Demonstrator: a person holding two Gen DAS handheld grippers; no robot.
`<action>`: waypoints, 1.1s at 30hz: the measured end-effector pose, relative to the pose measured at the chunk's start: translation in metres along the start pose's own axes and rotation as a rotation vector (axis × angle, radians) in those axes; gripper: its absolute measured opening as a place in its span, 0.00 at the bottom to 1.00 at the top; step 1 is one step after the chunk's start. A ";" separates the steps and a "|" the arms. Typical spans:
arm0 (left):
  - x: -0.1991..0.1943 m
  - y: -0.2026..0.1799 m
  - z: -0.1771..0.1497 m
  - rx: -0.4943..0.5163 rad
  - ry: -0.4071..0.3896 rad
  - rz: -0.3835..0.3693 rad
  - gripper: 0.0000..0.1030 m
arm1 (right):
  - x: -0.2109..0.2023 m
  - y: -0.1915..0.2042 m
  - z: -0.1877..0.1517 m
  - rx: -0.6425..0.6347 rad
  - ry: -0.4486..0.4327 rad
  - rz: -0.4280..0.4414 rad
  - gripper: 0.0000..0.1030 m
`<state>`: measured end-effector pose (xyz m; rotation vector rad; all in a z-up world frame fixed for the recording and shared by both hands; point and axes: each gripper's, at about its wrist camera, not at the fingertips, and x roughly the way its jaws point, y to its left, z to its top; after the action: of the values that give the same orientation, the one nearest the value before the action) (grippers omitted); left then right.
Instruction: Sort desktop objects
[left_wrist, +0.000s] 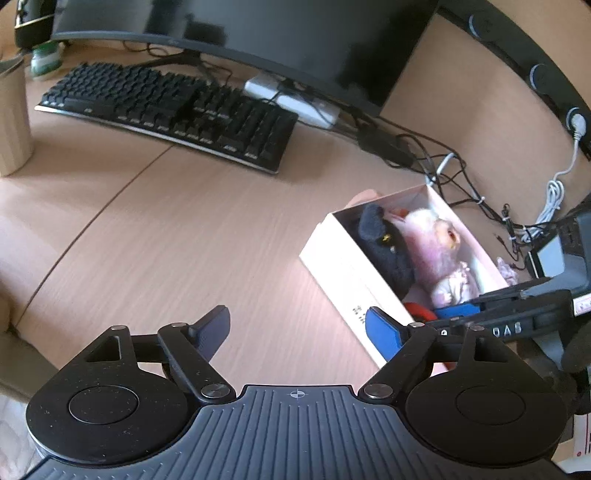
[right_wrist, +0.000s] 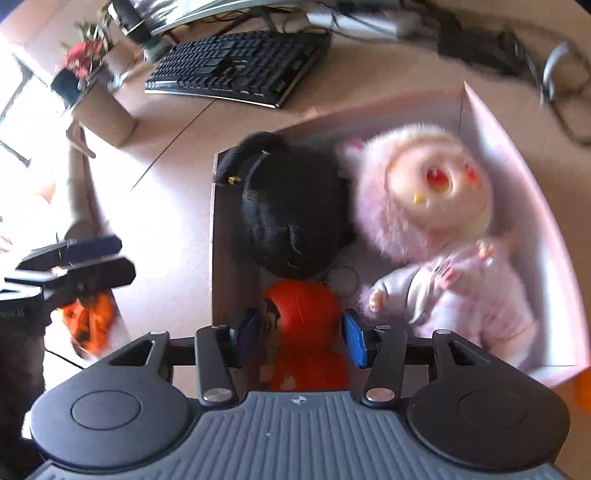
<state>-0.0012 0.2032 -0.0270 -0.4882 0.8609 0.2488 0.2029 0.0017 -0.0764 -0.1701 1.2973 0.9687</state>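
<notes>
Far left of the desk (left_wrist: 155, 236) stands a ribbed beige cup (left_wrist: 13, 122), then the black keyboard (left_wrist: 166, 110) under the monitor (left_wrist: 258, 40), all parked at the back, out of the sorting. Wide bare wood in the middle.

Left gripper (left_wrist: 299, 332) hovers over that bare wood, fingers spread wide, nothing between them. Probably on standby while the other hand works; its right pad sits just beside the near wall of the white box (left_wrist: 332, 266).

Box is right of centre, open-topped, serving as the collection bin. Inside, left to right in the right wrist view: black plush toy (right_wrist: 291, 218) against the left wall, pink furry doll (right_wrist: 436, 206) lying face-up across the right half, touching the black one. Both lie flat, so they seem dropped in rather than arranged. Red toy (right_wrist: 306, 317) is at the near end of the box, in front of the black plush.

Right gripper (right_wrist: 301, 336) is tipped down into the box, blue pads flanking the red toy at mid width. Left pad looks touching; right pad shows a thin gap, so cannot say if it grips or has let go. Fits either setting the toy in or lifting it out.

Tangle of cables (left_wrist: 461, 177) at the far right, behind the box. Something orange (right_wrist: 88, 325) lies outside the box at left, blurred, unidentifiable.
</notes>
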 end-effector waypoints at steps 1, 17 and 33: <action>0.000 0.001 -0.001 -0.003 0.002 0.002 0.83 | 0.003 -0.006 0.001 0.018 0.003 0.025 0.45; 0.002 0.006 -0.007 -0.014 0.035 0.004 0.83 | 0.007 -0.023 0.005 0.087 0.029 0.198 0.46; 0.005 -0.138 0.024 0.458 -0.057 -0.248 0.83 | -0.201 -0.084 -0.111 0.337 -0.658 -0.356 0.65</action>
<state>0.0729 0.0964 0.0250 -0.1550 0.7637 -0.1617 0.1878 -0.2187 0.0282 0.1673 0.7642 0.4283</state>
